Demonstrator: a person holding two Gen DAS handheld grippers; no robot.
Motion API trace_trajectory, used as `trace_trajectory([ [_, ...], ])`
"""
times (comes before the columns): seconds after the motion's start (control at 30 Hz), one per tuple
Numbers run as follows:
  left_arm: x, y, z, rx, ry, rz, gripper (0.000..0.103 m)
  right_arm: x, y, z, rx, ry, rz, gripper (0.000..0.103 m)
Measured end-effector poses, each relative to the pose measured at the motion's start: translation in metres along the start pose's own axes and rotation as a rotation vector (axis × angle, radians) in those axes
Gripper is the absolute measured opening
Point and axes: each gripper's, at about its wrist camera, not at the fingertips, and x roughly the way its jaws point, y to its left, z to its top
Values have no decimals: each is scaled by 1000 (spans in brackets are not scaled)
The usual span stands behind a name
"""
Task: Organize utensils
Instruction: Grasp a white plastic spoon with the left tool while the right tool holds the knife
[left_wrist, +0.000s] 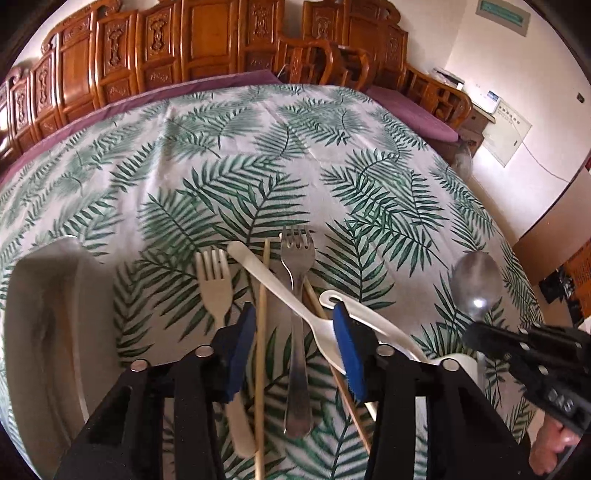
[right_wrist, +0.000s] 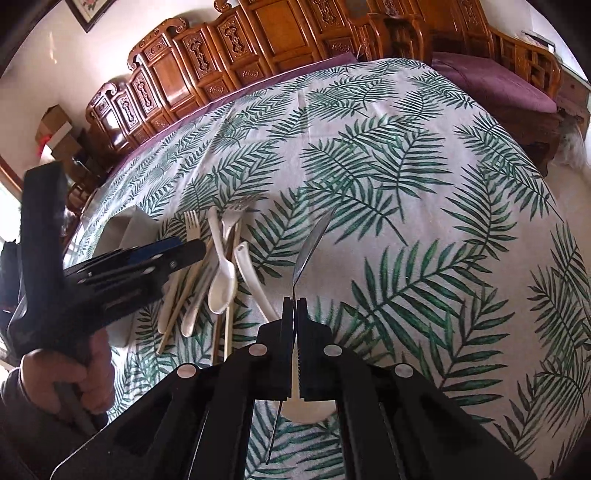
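Observation:
A pile of utensils lies on the palm-leaf tablecloth: a cream fork (left_wrist: 213, 280), a metal fork (left_wrist: 296, 295), a white plastic spoon (left_wrist: 295, 299), wooden chopsticks (left_wrist: 261, 350) and a white ceramic spoon (left_wrist: 373, 323). My left gripper (left_wrist: 295, 343) is open above the pile, its blue pads (left_wrist: 242, 349) straddling the metal fork and a chopstick. My right gripper (right_wrist: 295, 301) is shut on a metal spoon (right_wrist: 312, 240) held above the cloth; the spoon's bowl also shows in the left wrist view (left_wrist: 476, 284). The pile shows in the right wrist view (right_wrist: 221, 273) too.
A white tray (left_wrist: 44, 325) sits left of the pile. A white bowl (right_wrist: 306, 406) lies under the right gripper. Carved wooden chairs (left_wrist: 184, 48) line the table's far edge. The tablecloth (right_wrist: 424, 221) stretches to the right.

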Motion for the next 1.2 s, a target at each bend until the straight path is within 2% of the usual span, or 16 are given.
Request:
trace_trajectory([
  [0.1,14,1,1,-27,32,-9,30,1,-5,-2,6,3,3,3],
  [0.17,21,1,1,-39,52,-20,19,1,-9,-4,17,7,21,3],
  [0.5,32,-2,2,-46,72,-4,21,-3,-1,-2,-29,0,13,3],
  [0.7,27,1,-1,-42,69,14,9,-3,5,-4,-43,-1,4,3],
  [0.73,25,3,-2,-44,68,21,6,-4,6,-4,-44,-2,4,3],
  [0.93,15,10,-7,-47,60,10,6,-6,14,-7,-56,-6,0,3],
  [1.2,-22,8,-13,-4,0,2,6,-12,30,-9,-80,-7,-7,3],
])
